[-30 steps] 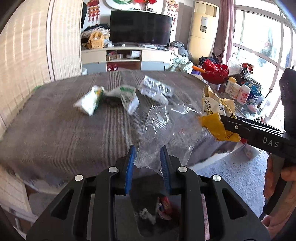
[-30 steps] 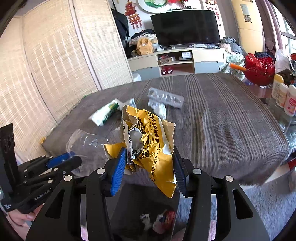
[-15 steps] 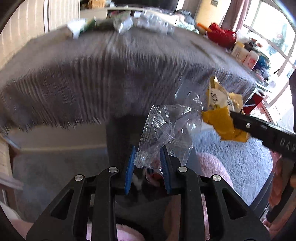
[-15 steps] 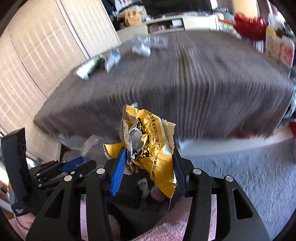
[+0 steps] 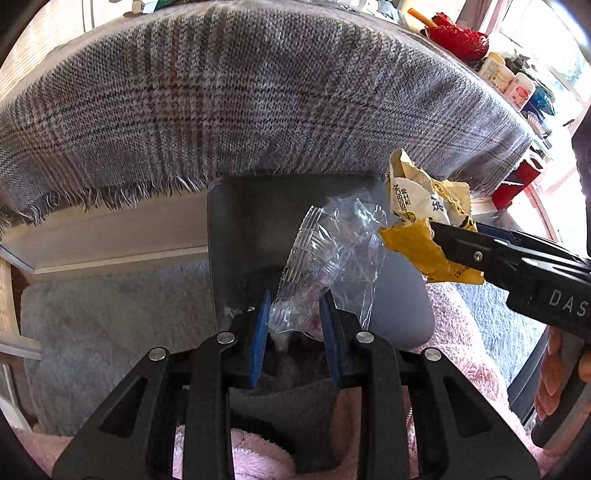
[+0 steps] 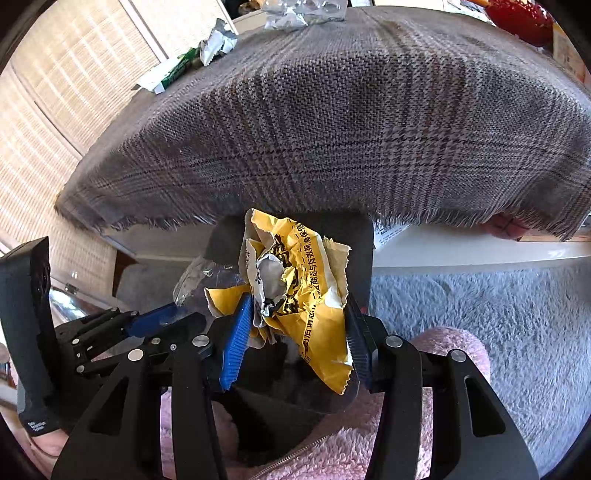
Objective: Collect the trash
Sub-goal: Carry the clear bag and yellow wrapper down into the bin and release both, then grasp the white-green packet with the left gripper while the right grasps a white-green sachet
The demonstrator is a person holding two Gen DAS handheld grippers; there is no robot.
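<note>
My left claw (image 5: 295,314) pinches a clear plastic wrapper (image 5: 328,254) and my right claw (image 6: 295,325) clamps a crumpled yellow wrapper (image 6: 295,280), both above the dark bin (image 5: 236,221), its contents too dim to identify.

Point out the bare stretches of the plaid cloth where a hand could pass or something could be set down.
Free: the plaid cloth from its fringed near edge back to mid-table, and its right half toward the red basket. Crowded: the far left corner, where the green-and-white wrapper, silver wrapper and clear blister tray lie.
</note>
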